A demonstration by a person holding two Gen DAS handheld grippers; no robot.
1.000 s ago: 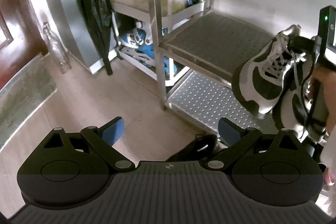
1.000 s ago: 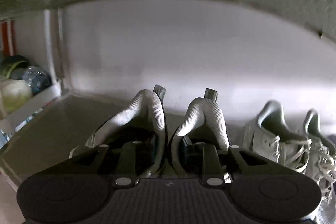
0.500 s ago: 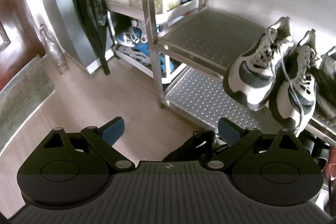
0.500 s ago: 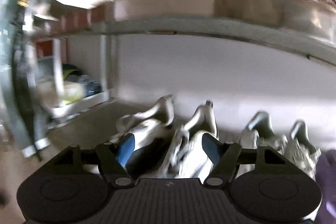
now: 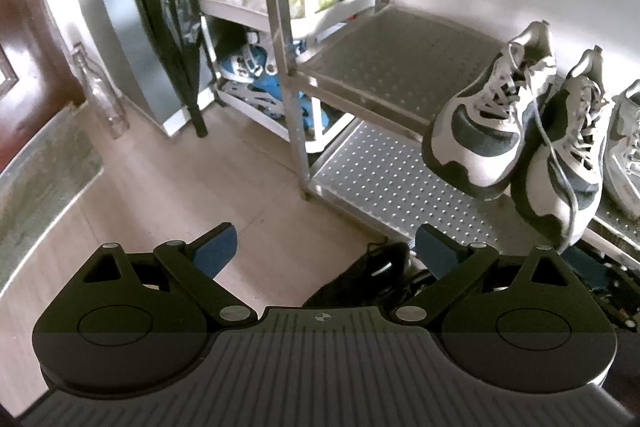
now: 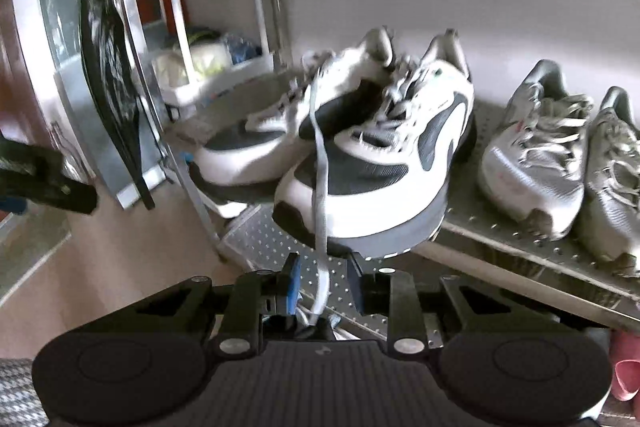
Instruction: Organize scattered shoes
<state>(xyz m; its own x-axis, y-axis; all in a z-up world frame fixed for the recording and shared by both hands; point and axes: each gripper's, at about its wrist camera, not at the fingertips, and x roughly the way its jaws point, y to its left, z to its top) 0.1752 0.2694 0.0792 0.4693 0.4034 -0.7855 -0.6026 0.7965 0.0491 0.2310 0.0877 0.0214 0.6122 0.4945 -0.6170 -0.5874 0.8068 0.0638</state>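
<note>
A white and dark grey pair of sneakers (image 5: 480, 131) (image 6: 380, 163) stands on the middle metal shelf (image 5: 384, 67), toes hanging over its front edge. A loose lace from the right one hangs down between the fingers of my right gripper (image 6: 323, 283). That gripper sits just below and in front of the pair, jaws a narrow gap apart and clamping nothing. My left gripper (image 5: 325, 250) is wide open over the floor. A black shoe (image 5: 360, 279) lies on the floor between and just beyond its blue fingertips (image 5: 214, 249).
A silver pair of sneakers (image 6: 536, 163) sits to the right on the same shelf. The perforated bottom shelf (image 5: 384, 179) is below, with a rack post (image 5: 296, 115) at its left. A glass bottle (image 5: 100, 95) and a black umbrella (image 5: 168, 7) stand by the wall. A pink slipper (image 6: 628, 375) lies low right.
My right gripper let go of the white and grey pair, pulled back out of the shelf and dropped lower, and its jaws have narrowed again. The left gripper barely moved.
</note>
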